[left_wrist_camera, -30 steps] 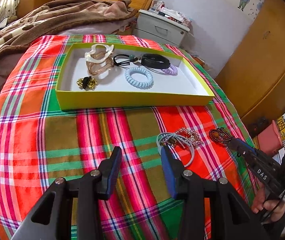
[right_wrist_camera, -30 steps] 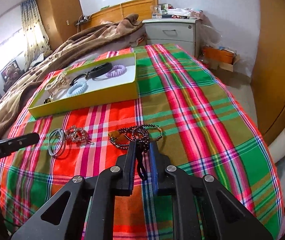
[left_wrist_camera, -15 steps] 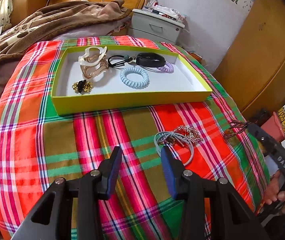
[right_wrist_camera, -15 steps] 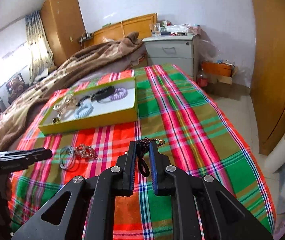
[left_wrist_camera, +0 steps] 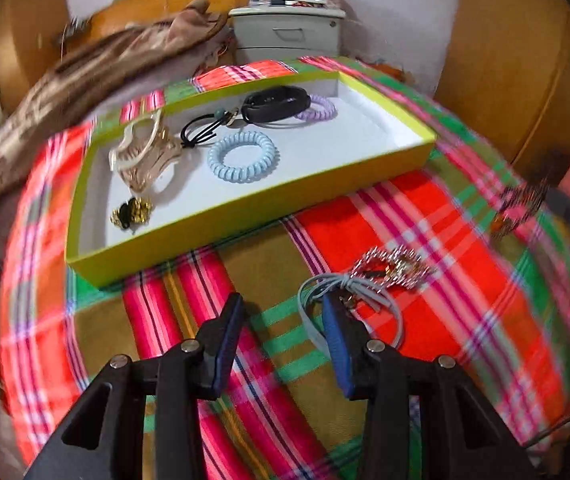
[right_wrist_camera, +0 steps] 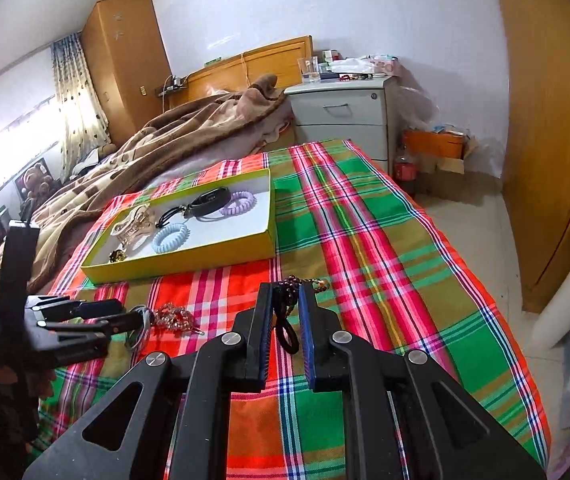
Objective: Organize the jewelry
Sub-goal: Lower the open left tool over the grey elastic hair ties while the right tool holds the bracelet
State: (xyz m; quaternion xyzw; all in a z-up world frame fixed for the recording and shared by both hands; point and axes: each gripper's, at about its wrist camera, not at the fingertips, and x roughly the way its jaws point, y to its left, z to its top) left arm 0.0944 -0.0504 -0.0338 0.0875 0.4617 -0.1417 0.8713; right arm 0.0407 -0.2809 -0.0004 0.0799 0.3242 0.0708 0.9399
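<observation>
My right gripper (right_wrist_camera: pixel 285 304) is shut on a dark beaded bracelet (right_wrist_camera: pixel 289 286) and holds it above the plaid cloth; it shows blurred in the left wrist view (left_wrist_camera: pixel 519 208). My left gripper (left_wrist_camera: pixel 281 312) is open, low over the cloth, its right finger at a grey hair tie (left_wrist_camera: pixel 349 312) tangled with a sparkly hair clip (left_wrist_camera: pixel 393 266). The yellow tray (left_wrist_camera: pixel 245 204) with a white floor holds a blue coil tie (left_wrist_camera: pixel 243 154), a purple coil tie (left_wrist_camera: pixel 317 108), a black band (left_wrist_camera: pixel 277 102), a claw clip (left_wrist_camera: pixel 145 156) and a gold-black piece (left_wrist_camera: pixel 131 210).
The plaid cloth (right_wrist_camera: pixel 365 248) covers the bed end. A brown blanket (right_wrist_camera: pixel 173 136) lies behind the tray. A grey nightstand (right_wrist_camera: pixel 341 116) stands at the back, wooden wardrobe doors (right_wrist_camera: pixel 549 120) at the right. The floor drops off beyond the cloth's right edge.
My right gripper has lifted the beaded bracelet off the cloth and risen. My left gripper has swung right and closer to the grey hair tie and clip.
</observation>
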